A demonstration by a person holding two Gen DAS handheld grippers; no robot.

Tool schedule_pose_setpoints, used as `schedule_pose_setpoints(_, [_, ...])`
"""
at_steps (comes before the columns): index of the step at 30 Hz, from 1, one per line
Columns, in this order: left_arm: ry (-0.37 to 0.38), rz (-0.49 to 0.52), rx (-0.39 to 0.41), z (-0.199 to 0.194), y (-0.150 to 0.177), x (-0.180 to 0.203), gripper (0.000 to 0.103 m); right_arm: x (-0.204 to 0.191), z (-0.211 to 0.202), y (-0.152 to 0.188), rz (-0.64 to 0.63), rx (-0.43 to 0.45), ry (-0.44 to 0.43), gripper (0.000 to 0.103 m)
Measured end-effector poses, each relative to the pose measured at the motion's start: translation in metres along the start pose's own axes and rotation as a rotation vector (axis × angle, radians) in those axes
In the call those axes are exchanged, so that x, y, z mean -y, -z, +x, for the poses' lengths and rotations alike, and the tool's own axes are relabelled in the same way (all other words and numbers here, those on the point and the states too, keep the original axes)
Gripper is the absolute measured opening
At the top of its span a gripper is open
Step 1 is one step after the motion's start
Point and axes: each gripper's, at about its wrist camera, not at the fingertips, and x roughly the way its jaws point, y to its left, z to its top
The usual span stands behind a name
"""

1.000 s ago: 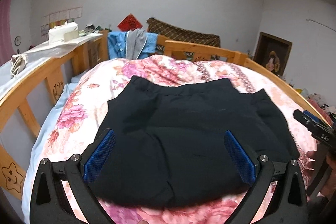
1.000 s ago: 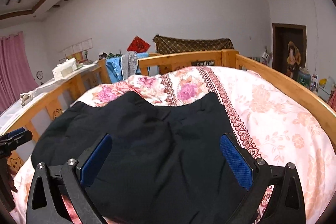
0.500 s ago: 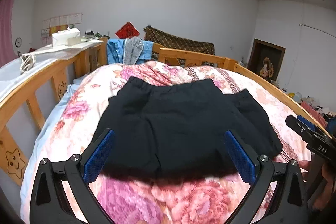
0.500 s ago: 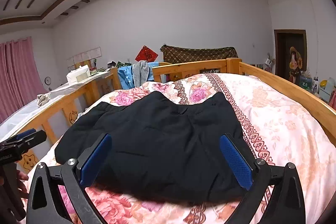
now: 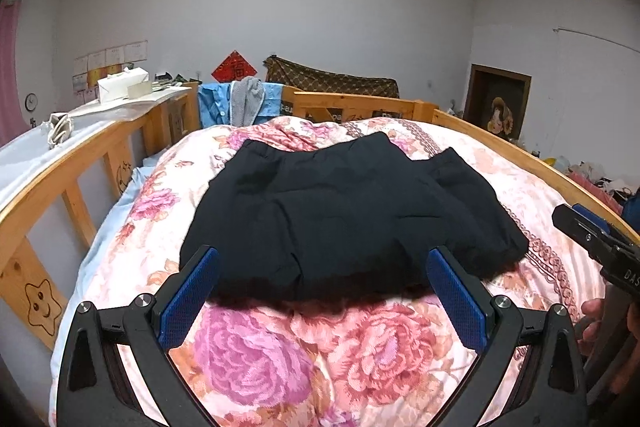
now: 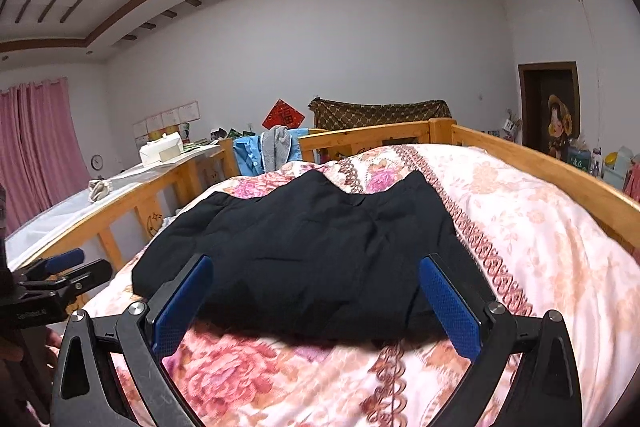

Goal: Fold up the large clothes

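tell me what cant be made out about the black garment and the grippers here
- Black garment: both views show one dark mass; its layers and the kind of garment are unclear.
- Its underside: hidden against the floral quilt.
- Right gripper, left wrist view: only one black piece at the right edge.
- Left gripper, right wrist view: cut by the left edge.

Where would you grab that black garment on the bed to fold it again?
Probably the near hem corners of the black garment, one gripper each, coming low from the near side. It lies flat on the floral quilt, so only its edges offer a pinchable lip.
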Motion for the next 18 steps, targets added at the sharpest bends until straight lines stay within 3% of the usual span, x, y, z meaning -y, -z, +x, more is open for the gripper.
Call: schedule_pose_setpoints(18, [0.013, 0.049, -0.08, 0.009, 0.051, -0.009, 0.102, -0.027, -0.013, 0.044, -0.043, -0.064, 0.009, 0.103])
